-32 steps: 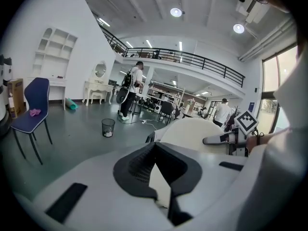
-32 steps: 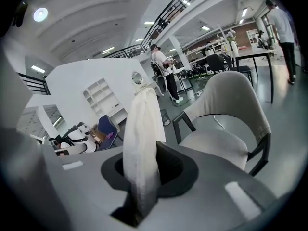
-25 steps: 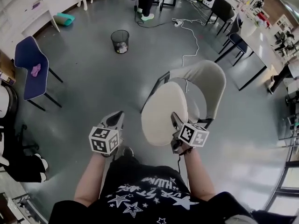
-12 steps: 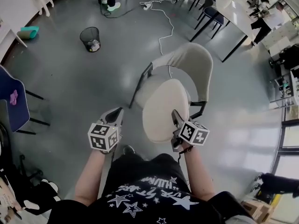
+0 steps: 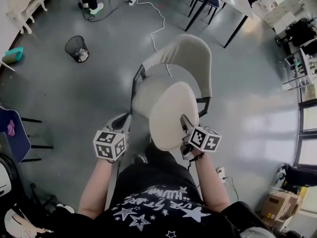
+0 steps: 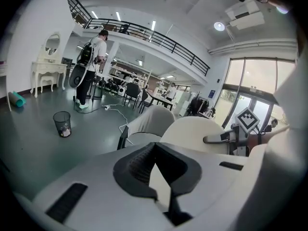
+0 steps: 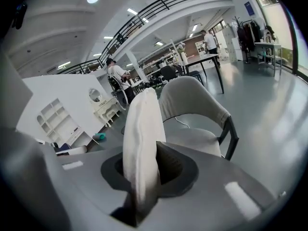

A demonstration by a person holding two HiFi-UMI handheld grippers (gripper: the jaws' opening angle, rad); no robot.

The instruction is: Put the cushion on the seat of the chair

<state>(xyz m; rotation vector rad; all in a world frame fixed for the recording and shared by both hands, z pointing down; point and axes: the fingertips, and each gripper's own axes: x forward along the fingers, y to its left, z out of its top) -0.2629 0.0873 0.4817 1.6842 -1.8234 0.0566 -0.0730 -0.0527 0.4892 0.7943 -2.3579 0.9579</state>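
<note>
The round, cream cushion [image 5: 170,114] is off the floor and stands on edge in front of the person. It is pinched at its near right rim by the right gripper [image 5: 184,125], whose jaws are clenched on a fold of the fabric; the right gripper view shows the cushion rising straight out from between the pads. The left gripper [image 5: 123,123] hangs just beside the cushion's left edge with its jaws parted and nothing between them, so the whole weight rests on that single one-sided hold. The beige armchair [image 5: 190,53] stands directly ahead with its backrest on the far side. Its seat [image 5: 142,97] is bare and partly covered from above by the cushion; whether the cushion's lower edge already brushes the seat I cannot tell from the head view. The main risk, as I judge it, is the grip. A soft pad held by one rim can sag, swing or slide out of the pads if it is carried forward quickly, and it would then drop short of the seat onto the grey floor [image 5: 89,98]. Released while upright, it might lean on the backrest or tip off the front edge, so it probably needs tilting flat first. The dark frame [image 5: 134,81] at the chair's left side could also catch the cushion's edge or the idle left gripper.
</note>
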